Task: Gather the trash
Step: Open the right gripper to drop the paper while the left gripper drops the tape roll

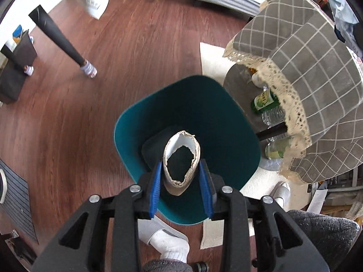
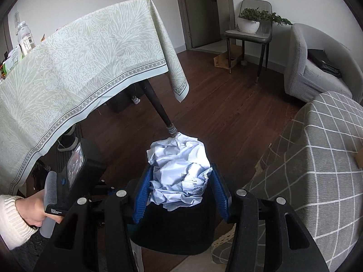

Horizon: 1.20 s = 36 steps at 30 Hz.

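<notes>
Directly above the teal bin [image 1: 188, 149], the left tool [image 1: 181, 181] is clamped across a light, crushable cardboard tube [image 1: 181, 156], while beside the bin the right tool [image 2: 181, 192] squeezes a soft, springy paper wad [image 2: 179, 172] around its middle.

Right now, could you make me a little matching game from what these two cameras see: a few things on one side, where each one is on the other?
Things:
1. torn cardboard tube
2. crumpled white paper ball
3. green glass bottle
4. potted green plant

Places:
A. on the grey chair
B. between the left gripper jaws, over the teal waste bin
C. under the grey checked tablecloth
D. between the right gripper jaws

Pairs: 1-B, 2-D, 3-C, 4-A
</notes>
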Each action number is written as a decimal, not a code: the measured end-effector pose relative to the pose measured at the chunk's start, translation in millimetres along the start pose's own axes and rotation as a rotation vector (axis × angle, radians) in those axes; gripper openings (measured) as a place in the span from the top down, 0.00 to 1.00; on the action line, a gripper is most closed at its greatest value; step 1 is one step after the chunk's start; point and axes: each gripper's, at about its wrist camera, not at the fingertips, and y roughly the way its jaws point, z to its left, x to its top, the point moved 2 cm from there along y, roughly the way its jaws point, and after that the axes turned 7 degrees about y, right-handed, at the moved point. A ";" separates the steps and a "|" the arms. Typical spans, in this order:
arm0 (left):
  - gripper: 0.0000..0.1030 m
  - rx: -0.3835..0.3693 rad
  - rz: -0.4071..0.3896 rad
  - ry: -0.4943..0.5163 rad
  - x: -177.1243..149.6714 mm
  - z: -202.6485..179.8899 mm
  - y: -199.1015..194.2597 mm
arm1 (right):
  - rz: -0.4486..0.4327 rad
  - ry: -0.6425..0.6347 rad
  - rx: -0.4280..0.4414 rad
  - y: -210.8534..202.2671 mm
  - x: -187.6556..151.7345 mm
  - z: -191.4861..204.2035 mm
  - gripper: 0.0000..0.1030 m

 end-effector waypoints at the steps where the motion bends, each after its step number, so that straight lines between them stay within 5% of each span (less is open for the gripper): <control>1: 0.67 -0.004 0.004 -0.008 -1.4 3.1 1.7 | 0.009 -0.003 -0.001 4.4 -0.1 1.5 0.50; 12: 0.59 -0.023 0.037 -0.035 -12.0 19.2 15.1 | 0.144 0.020 -0.035 54.9 -14.7 -0.4 0.50; 24: 0.56 0.027 -0.213 -0.012 -4.2 26.5 -48.1 | 0.305 0.047 -0.100 111.4 -41.2 -1.7 0.50; 31: 0.65 0.056 -0.345 -0.014 1.0 29.6 -89.2 | 0.432 0.051 -0.130 150.2 -69.9 -3.1 0.50; 36: 0.73 0.044 -0.370 -0.024 3.1 31.3 -105.4 | 0.518 0.014 -0.169 173.0 -94.8 -2.9 0.50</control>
